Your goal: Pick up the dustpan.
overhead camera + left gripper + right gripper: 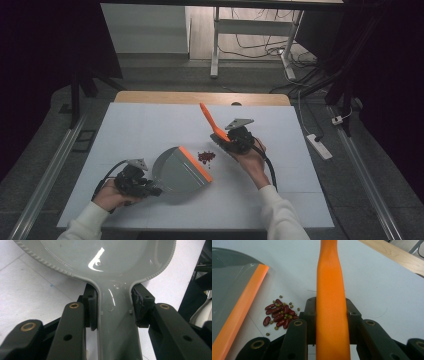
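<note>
A grey dustpan (179, 171) with an orange front lip (196, 164) lies on the white table cover. My left gripper (156, 189) is shut on its handle (116, 322), with both pads pressed against the handle's sides. To the right, my right gripper (223, 138) is shut on an orange brush handle (207, 117) that points up and away from me. A small pile of red and green beans (206, 157) lies between the pan's lip and the right gripper. In the right gripper view the beans (279, 315) sit just left of the brush handle (330, 290), close to the pan's lip (242, 307).
The white cover (150, 125) spreads over a wooden table whose far edge (200, 97) shows beyond it. A power strip (320, 146) lies on the floor to the right. Desk legs and cables stand farther back.
</note>
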The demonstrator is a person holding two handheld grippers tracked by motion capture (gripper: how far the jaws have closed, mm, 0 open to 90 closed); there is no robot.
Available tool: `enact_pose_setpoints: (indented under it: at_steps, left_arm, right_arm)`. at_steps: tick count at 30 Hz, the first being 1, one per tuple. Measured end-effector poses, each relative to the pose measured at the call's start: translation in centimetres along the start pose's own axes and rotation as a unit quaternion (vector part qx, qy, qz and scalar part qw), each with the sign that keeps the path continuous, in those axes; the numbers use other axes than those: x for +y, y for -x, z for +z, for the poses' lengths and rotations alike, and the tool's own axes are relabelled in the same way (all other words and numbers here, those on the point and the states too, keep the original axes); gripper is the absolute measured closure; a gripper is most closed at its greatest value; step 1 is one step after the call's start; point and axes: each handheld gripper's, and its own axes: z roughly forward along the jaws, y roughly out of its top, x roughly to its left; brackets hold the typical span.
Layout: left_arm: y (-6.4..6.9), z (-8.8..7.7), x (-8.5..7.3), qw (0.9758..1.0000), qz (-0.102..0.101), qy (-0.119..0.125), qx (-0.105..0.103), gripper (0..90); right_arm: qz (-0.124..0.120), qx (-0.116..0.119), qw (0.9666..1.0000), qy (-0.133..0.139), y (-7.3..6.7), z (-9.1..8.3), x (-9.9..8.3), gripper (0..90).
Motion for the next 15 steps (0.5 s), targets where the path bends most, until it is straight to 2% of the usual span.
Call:
enact_pose_setpoints:
  at_steps: [8, 15]
  left_arm:
    - [0.13, 0.66, 0.3, 0.9999, 0.002, -0.012, 0.001, 62.0]
    - [0.04, 0.94, 0.5, 0.9999, 0.0, -0.013, 0.001, 62.0]
  right_arm:
    - [-0.002, -0.003, 1.0, -0.004, -0.31, 0.55, -0.15, 70.0]
    - [-0.008, -0.005, 0.9999, -0.006, -0.47, 1.0, -0.13, 70.0]
